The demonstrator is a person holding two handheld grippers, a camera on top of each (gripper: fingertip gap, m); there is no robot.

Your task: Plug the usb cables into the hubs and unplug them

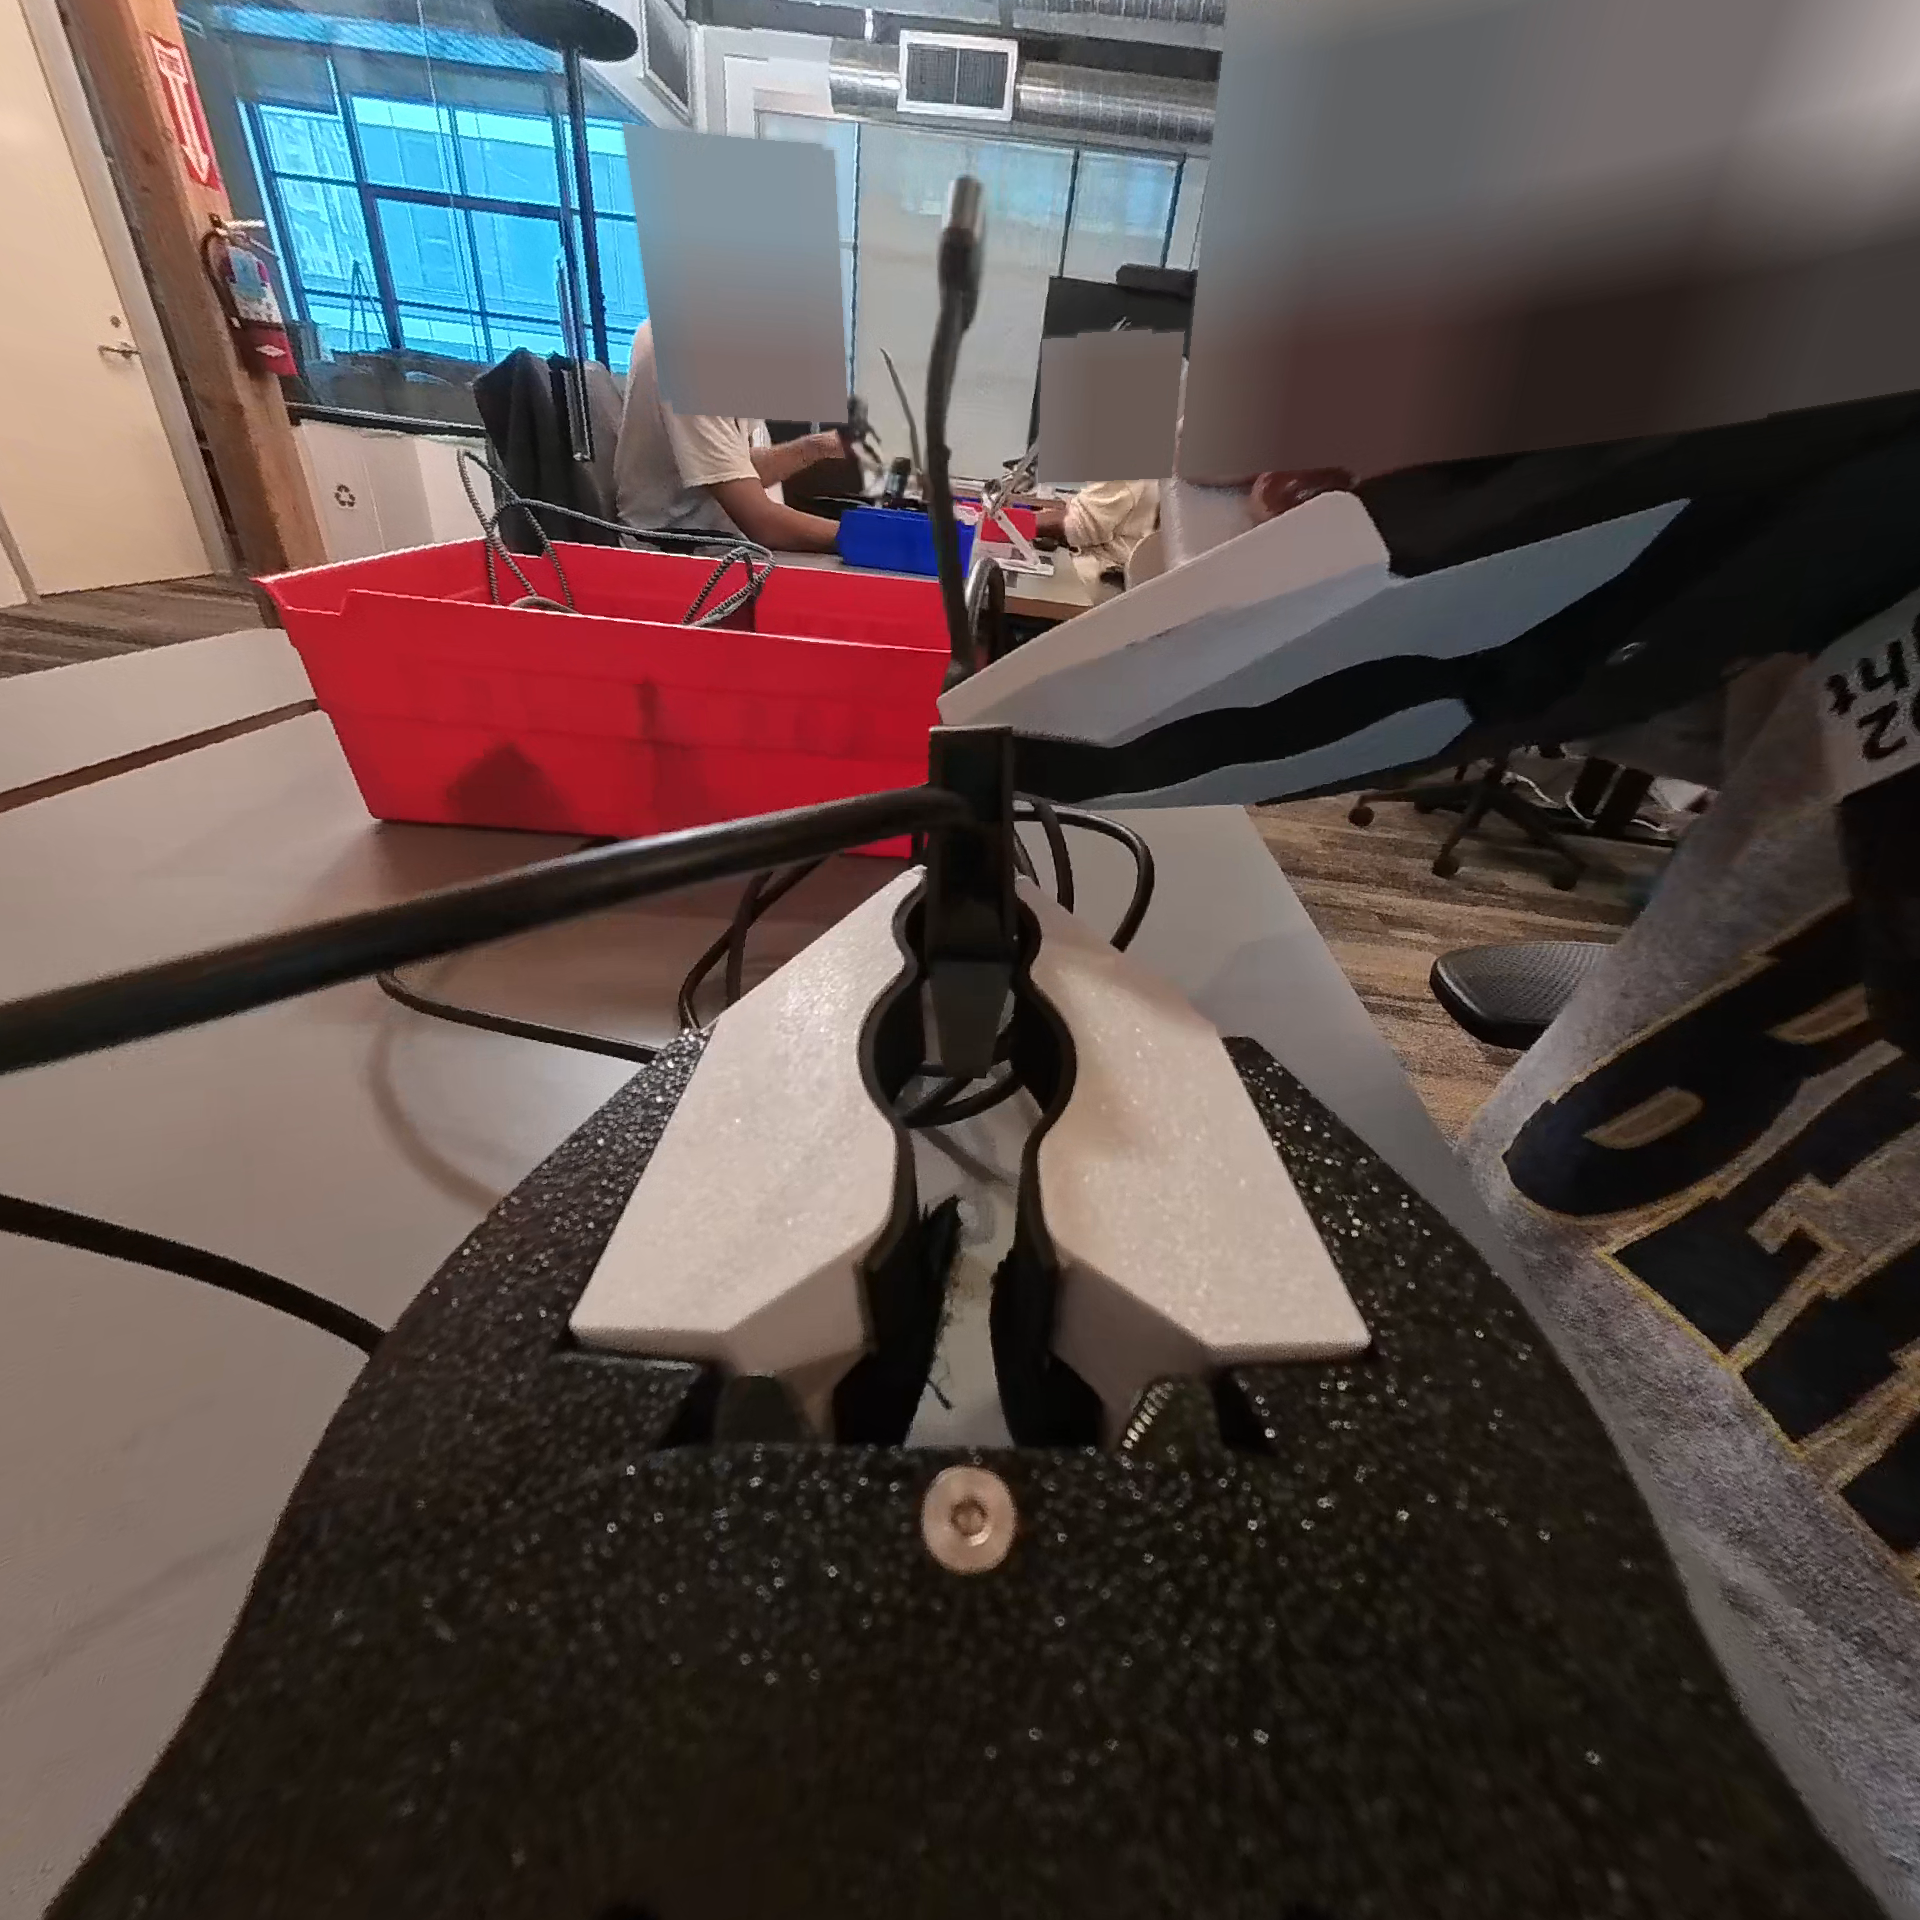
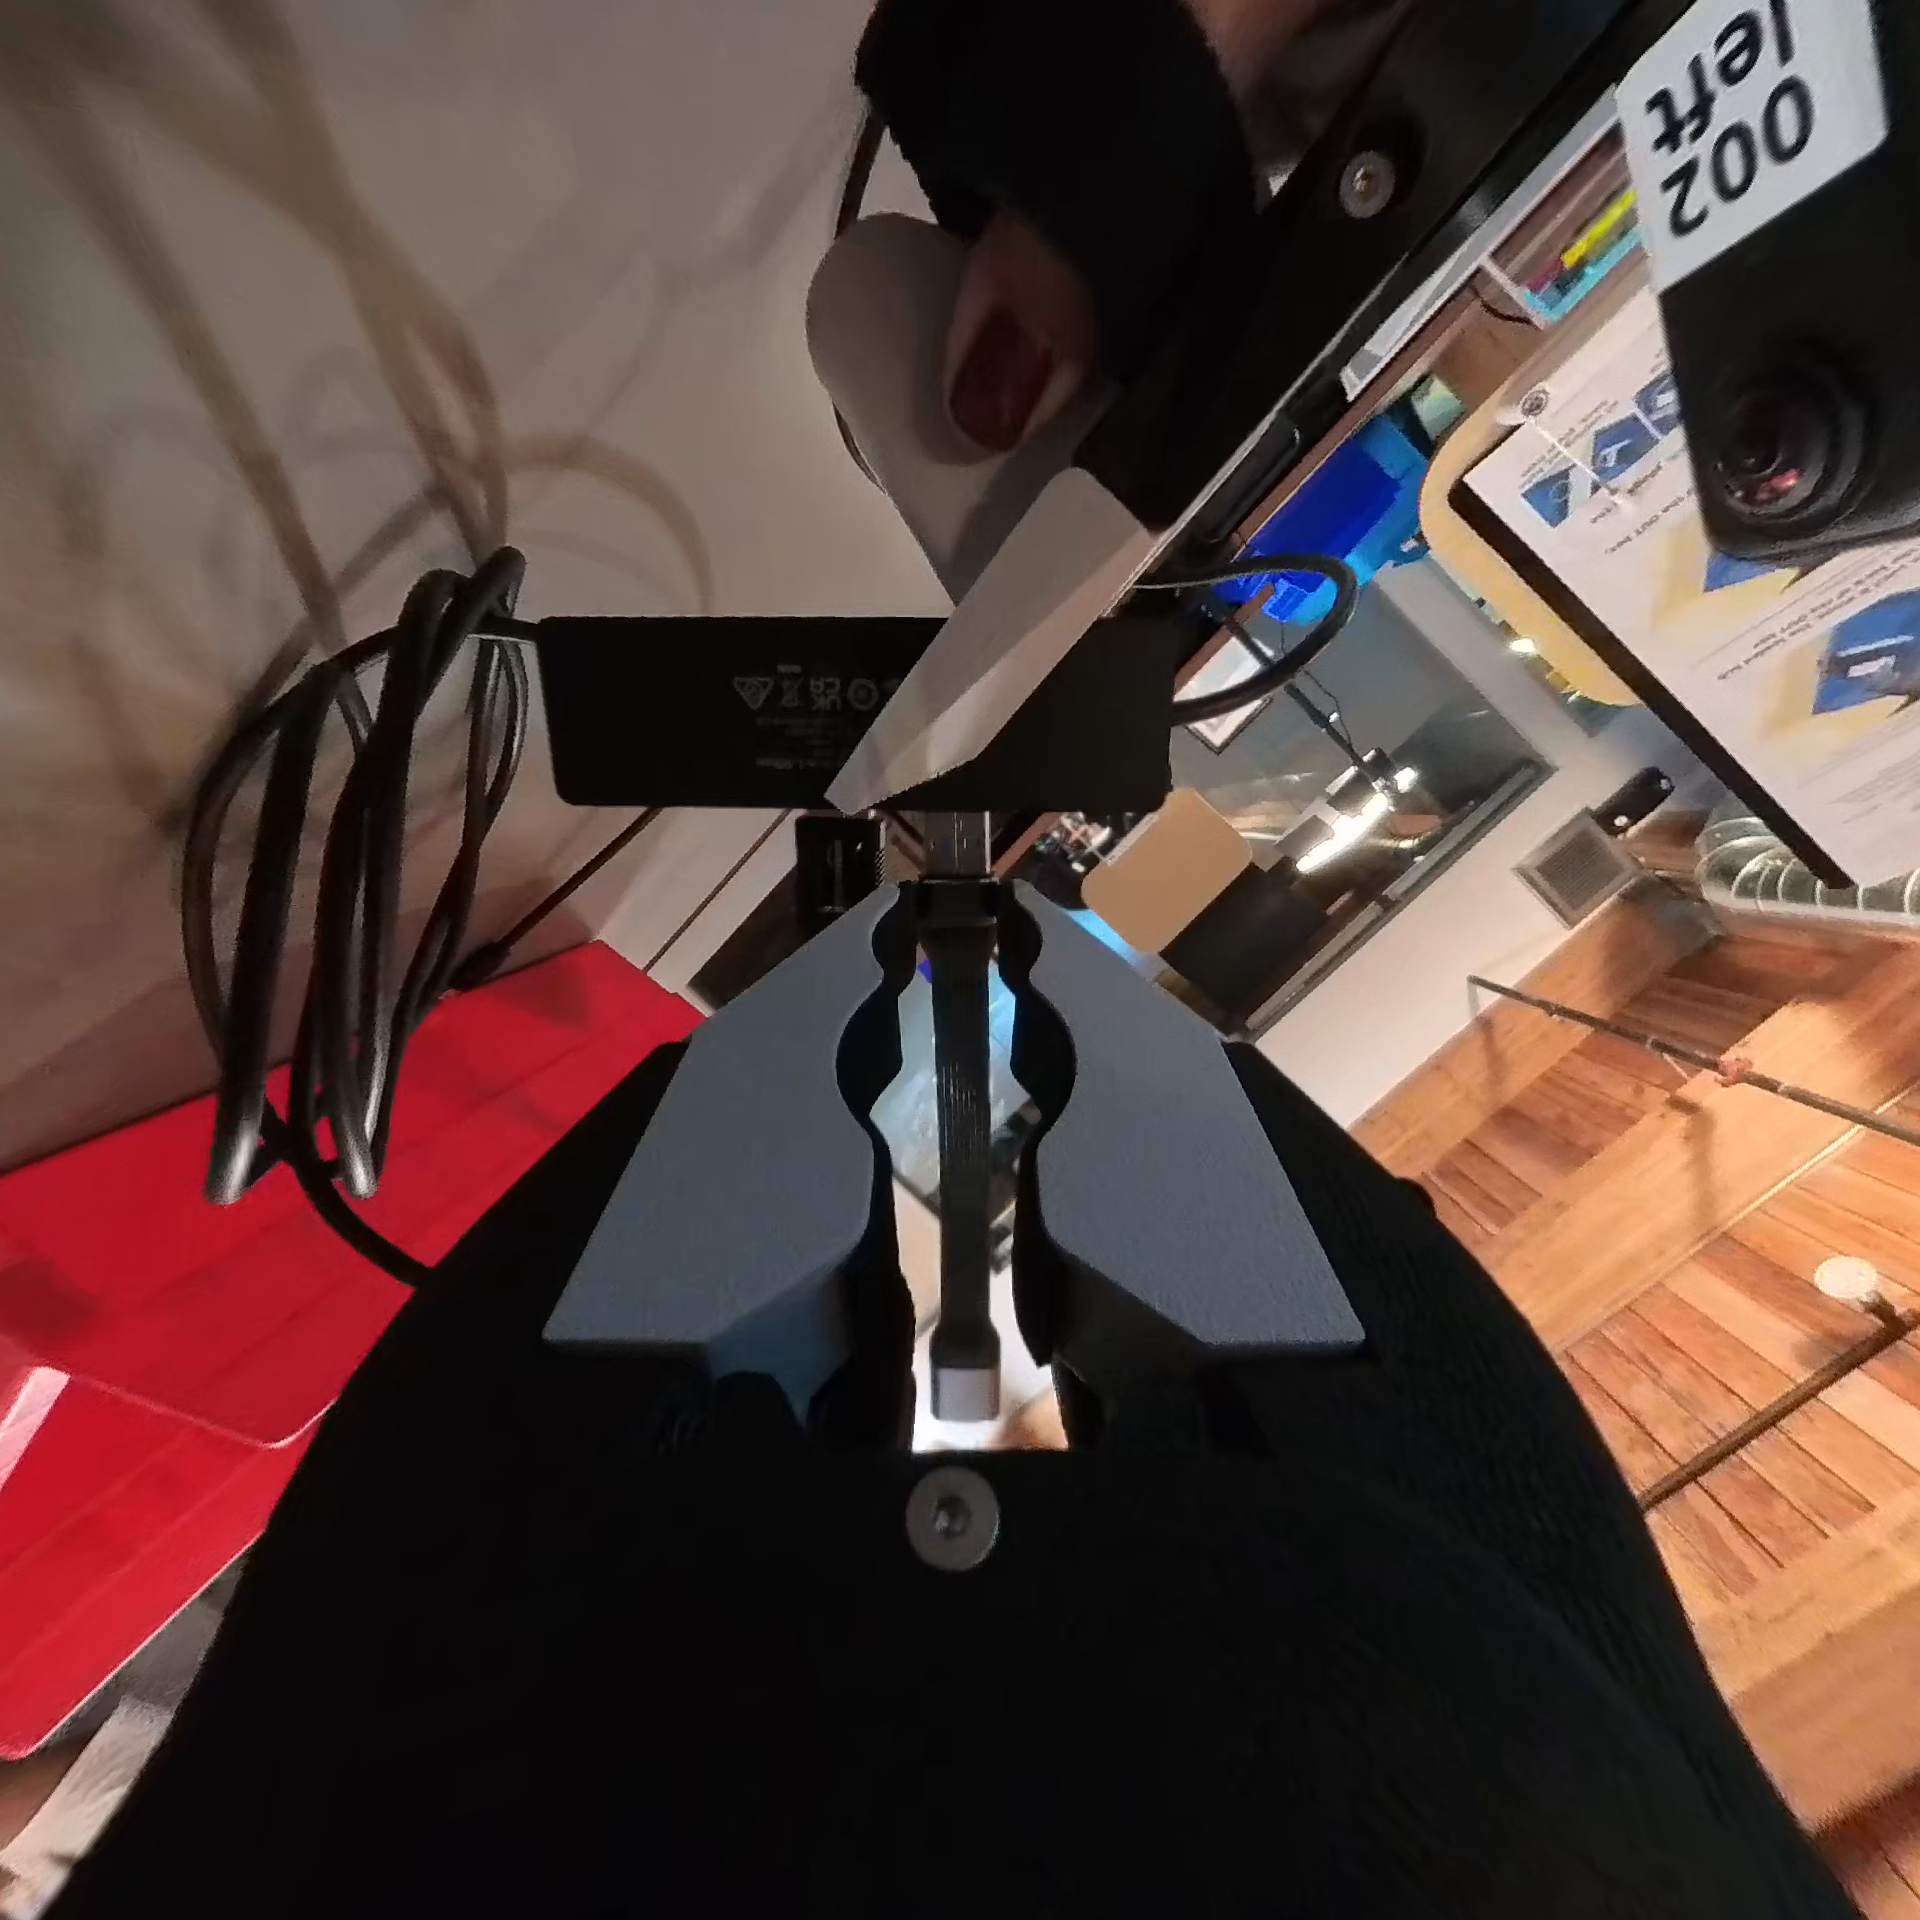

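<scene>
The hub hangs before the bin, above the table.

Blk textured gripper, gray fingers, silver screw

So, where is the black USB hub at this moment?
In the right wrist view the hub sits just above centre, gripped by the left gripper's fingers; the short cable's metal plug meets its lower edge, its coiled cord hanging left.

White printed sticker on the other hand-held gripper — small markings on hub.
</scene>
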